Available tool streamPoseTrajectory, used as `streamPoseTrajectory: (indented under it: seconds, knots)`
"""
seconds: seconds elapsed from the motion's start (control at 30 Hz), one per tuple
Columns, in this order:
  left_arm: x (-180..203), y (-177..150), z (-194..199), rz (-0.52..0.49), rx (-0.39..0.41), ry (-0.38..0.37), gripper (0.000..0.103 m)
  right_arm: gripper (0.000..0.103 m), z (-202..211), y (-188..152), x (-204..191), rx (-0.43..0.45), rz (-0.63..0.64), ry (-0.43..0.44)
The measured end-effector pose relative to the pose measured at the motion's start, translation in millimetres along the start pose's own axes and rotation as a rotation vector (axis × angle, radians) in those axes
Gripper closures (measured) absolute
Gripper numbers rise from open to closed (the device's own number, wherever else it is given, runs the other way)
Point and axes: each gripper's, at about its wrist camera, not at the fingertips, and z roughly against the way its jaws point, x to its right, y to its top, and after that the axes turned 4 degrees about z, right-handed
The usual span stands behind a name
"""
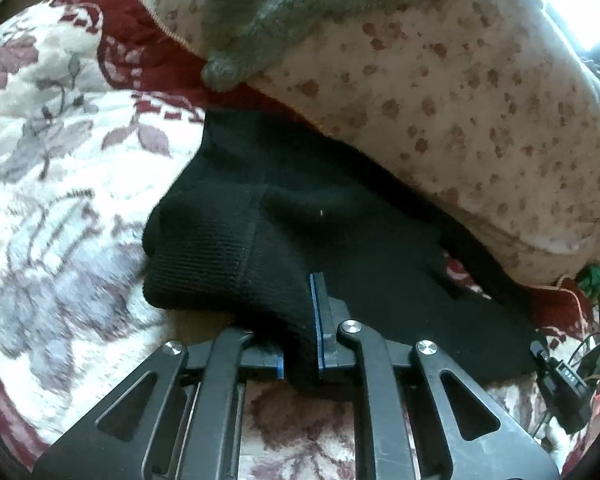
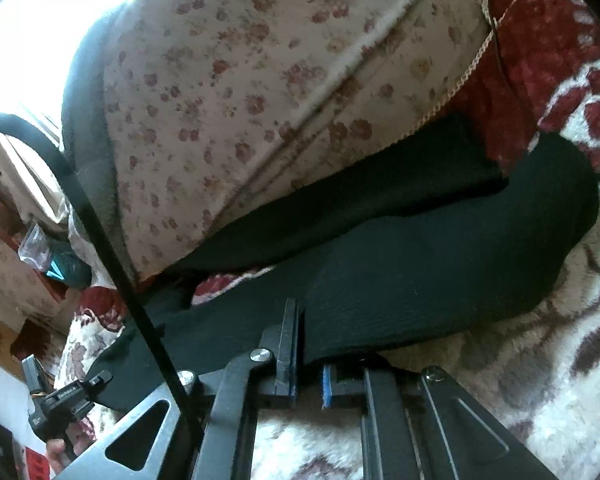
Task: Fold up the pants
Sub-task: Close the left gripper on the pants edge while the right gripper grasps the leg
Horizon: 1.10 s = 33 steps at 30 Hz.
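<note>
Black knit pants [image 1: 284, 216] lie across a floral blanket, their ribbed band bunched at the left in the left wrist view. My left gripper [image 1: 300, 312] is shut on the near edge of the fabric. One blue-edged finger [image 1: 319, 320] shows; the other is hidden under the cloth. In the right wrist view the pants [image 2: 420, 264] stretch from lower left to upper right. My right gripper [image 2: 310, 320] is shut on their near edge, with its left finger [image 2: 290, 340] on top of the fabric and the other covered by it.
A white and dark-red floral blanket [image 1: 60, 168] covers the surface. A pink spotted quilt [image 1: 460, 112] is heaped behind the pants and lies over their far edge, with a grey fleece [image 1: 260, 28] on top. A black cable [image 2: 100, 232] crosses the left side. A black clamp-like device [image 2: 68, 400] sits low left.
</note>
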Motion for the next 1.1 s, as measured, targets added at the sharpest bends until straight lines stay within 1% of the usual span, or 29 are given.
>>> streamPoseTrajectory:
  seconds: [0.13,0.27,0.43,0.6,0.67,0.73,0.8,0.83,0.87,0.93,0.97,1.03,1.07,1.1]
  knots:
    - [-2.0,8.2,13.9,-0.017,0.001,-0.012,0.094,0.096,13.8,-2.3,-12.9,0.005,0.022,0.009]
    - [-10.2,15.8,29.3,-0.029,0.010,-0.007,0.094,0.096,26.6,-11.2,-32.2,-0.003,0.050,0.030]
    - [-41.7,20.1,49.5,-0.010,-0.005,0.003,0.094,0.096,37.0,-33.7,-59.0,-0.030,0.087,0.063]
    - [-77.3,11.3,68.0,0.002,-0.006,0.036,0.094,0.096,45.1,-69.4,-78.4,-0.085,0.103,0.094]
    - [-88.8,2.8,66.9,0.008,-0.025,0.043,0.094,0.096,44.1,-84.3,-80.1,-0.108,0.095,0.102]
    - [-93.9,-4.9,62.4,0.005,-0.030,0.063,0.094,0.096,38.6,-95.8,-76.0,-0.132,0.087,0.086]
    - [-93.9,-13.0,57.8,0.002,-0.027,0.072,0.094,0.094,33.2,-103.2,-64.2,-0.139,0.031,0.072]
    - [-93.5,-15.5,58.2,0.002,-0.017,0.074,0.094,0.094,30.4,-106.2,-53.8,-0.142,-0.024,0.084]
    - [-91.7,-18.0,60.5,-0.001,0.000,0.073,0.094,0.094,30.3,-107.5,-48.3,-0.142,-0.052,0.096]
    - [-89.4,-18.8,64.3,-0.006,0.012,0.072,0.094,0.086,35.8,-106.9,-35.1,-0.122,-0.110,0.134]
    - [-87.2,-19.5,67.4,-0.016,0.018,0.074,0.094,0.076,39.8,-105.0,-31.9,-0.110,-0.121,0.135]
    - [-86.5,-18.3,69.8,-0.029,0.026,0.076,0.093,0.069,49.0,-100.3,-23.1,-0.074,-0.141,0.140]
    - [-86.4,-18.6,70.7,-0.034,0.027,0.077,0.093,0.062,53.6,-97.4,-18.3,-0.056,-0.156,0.133]
    - [-86.9,-18.8,70.7,-0.035,0.024,0.082,0.093,0.060,57.1,-95.5,-12.6,-0.043,-0.175,0.120]
